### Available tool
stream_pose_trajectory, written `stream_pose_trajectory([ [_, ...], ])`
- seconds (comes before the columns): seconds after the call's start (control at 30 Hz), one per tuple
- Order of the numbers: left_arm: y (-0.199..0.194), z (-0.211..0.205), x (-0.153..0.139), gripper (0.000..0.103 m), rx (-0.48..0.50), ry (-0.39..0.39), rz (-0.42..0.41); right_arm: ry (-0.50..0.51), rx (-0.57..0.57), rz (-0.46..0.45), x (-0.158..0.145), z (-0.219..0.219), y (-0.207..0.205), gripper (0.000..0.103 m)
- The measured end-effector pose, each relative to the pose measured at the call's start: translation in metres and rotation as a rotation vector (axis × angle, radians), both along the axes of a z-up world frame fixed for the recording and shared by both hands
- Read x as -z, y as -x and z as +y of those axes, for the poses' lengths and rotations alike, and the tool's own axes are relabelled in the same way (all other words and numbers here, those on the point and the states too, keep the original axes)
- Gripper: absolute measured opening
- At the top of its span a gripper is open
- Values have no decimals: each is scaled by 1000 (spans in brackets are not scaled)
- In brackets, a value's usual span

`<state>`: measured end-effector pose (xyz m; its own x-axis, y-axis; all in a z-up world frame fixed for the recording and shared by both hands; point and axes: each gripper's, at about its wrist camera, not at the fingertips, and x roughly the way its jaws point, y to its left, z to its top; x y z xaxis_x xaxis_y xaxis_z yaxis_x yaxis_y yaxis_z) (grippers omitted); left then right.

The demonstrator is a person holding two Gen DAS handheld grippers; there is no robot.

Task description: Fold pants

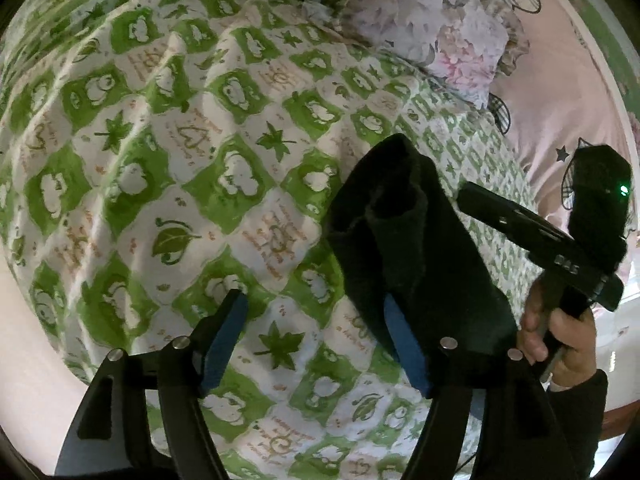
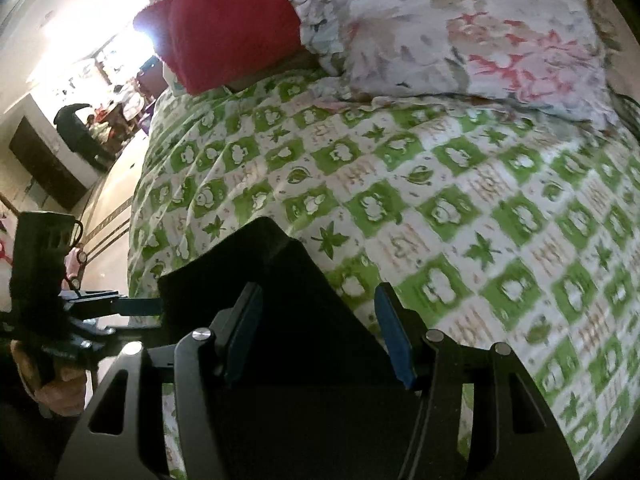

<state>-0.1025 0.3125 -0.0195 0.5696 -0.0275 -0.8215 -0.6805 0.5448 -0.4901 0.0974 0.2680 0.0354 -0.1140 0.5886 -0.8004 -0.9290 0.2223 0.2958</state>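
The black pants (image 1: 400, 236) lie on the green-and-white patterned bedspread (image 1: 180, 160). In the left wrist view my left gripper (image 1: 312, 312) is open, its blue right pad (image 1: 404, 344) touching the left edge of the pants, nothing between the jaws. The right gripper's body (image 1: 560, 248) is held by a hand at the right. In the right wrist view my right gripper (image 2: 318, 316) is open over the black pants (image 2: 280, 288), which lie between and under its fingers. The left gripper (image 2: 120, 304) reaches the pants' left edge there.
A floral pillow (image 1: 424, 28) and pink sheet (image 1: 560, 92) lie at the head of the bed. A red blanket (image 2: 224, 20) sits at the far corner. The bed's left edge drops to the floor (image 2: 116, 184), with furniture beyond.
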Motion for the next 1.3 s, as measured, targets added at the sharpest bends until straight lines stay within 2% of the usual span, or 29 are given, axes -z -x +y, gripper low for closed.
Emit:
stream_pose_trajectory([
  [0.27, -18, 0, 6, 77, 5, 29, 19, 39, -67, 10, 16, 27, 8, 60],
  [0.47, -7, 0, -2, 77, 4, 75, -51, 36, -74, 39, 23, 33, 7, 59],
  [0.63, -13, 2, 5, 79, 0, 118, -37, 22, -67, 63, 23, 35, 2, 59],
  [0.7, -12, 2, 5, 79, -4, 152, -57, 20, -66, 62, 22, 36, 2, 59],
  [0.83, -10, -1, -7, 80, 7, 107, -81, 14, -67, 68, 21, 35, 1, 59],
  [0.93, -12, -1, -6, 80, 6, 137, -87, 13, -63, 74, 22, 36, 0, 59],
  [1.03, -20, -4, -3, 82, -3, 54, 14, 10, -63, 81, 22, 36, 1, 59],
  [1.13, -23, 2, 13, 81, -37, 75, 37, 13, -71, 76, 22, 37, 3, 59],
  [1.23, -30, 2, 9, 78, -48, 3, 22, 26, -89, 68, 24, 38, 6, 57],
  [1.27, -33, 3, 9, 70, -46, -12, 25, 34, -102, 63, 24, 39, 9, 54],
  [1.3, -37, 3, 10, 55, -42, -25, 32, 41, -111, 57, 25, 40, 12, 49],
])
